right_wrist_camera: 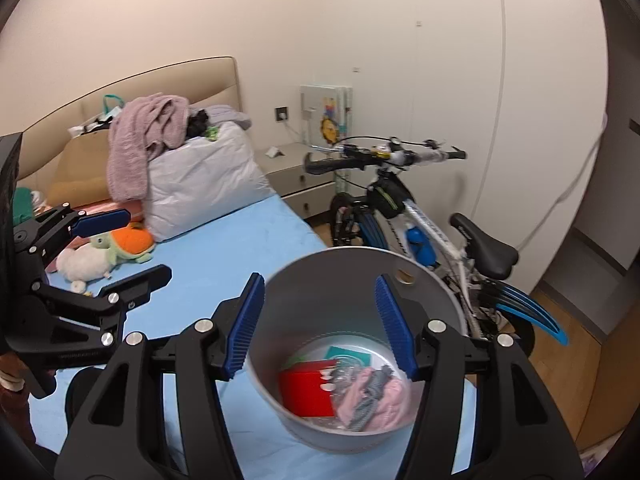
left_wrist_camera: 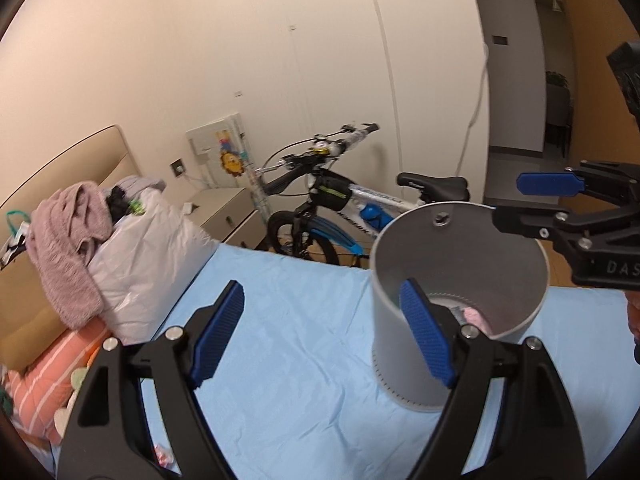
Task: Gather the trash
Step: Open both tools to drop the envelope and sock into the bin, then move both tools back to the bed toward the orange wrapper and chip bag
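A grey round bin stands on the light blue bed sheet. In the right wrist view the bin holds a red packet, a pink wrapper and a teal card. My right gripper hangs open over the bin's mouth with nothing between its blue pads. My left gripper is open and empty just left of the bin, its right finger in front of the bin's wall. Each gripper shows in the other's view: the right gripper, the left gripper. A small pink-white scrap lies on the sheet.
A bicycle leans by the wall beyond the bed. A white plastic bag with a pink towel on it sits at the headboard. Plush toys lie near it. A nightstand stands in the corner.
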### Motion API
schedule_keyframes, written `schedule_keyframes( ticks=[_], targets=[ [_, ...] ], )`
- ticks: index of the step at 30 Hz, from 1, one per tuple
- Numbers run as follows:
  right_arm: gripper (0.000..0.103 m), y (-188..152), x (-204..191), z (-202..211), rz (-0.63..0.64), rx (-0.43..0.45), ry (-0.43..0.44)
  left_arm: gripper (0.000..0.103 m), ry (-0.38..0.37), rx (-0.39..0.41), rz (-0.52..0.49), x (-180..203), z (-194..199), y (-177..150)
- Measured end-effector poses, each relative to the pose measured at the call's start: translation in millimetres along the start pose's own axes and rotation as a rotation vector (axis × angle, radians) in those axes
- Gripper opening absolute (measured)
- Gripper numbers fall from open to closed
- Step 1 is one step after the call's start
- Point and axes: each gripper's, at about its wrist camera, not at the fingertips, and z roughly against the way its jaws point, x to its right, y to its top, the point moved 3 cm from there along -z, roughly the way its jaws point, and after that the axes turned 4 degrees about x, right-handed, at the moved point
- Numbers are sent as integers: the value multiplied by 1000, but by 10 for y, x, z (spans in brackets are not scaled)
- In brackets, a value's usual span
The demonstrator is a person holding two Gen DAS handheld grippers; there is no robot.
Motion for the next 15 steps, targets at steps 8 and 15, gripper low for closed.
schedule_keyframes(
  ticks=[8,15],
  targets=[
    [57,-88,-995,-291,98,-35,198,80,191,-51,139,-800,386,-528],
    [57,-251,-2233,-632,197,-91,435,80,416,-123,261,-1627,925,-1225]
  ],
)
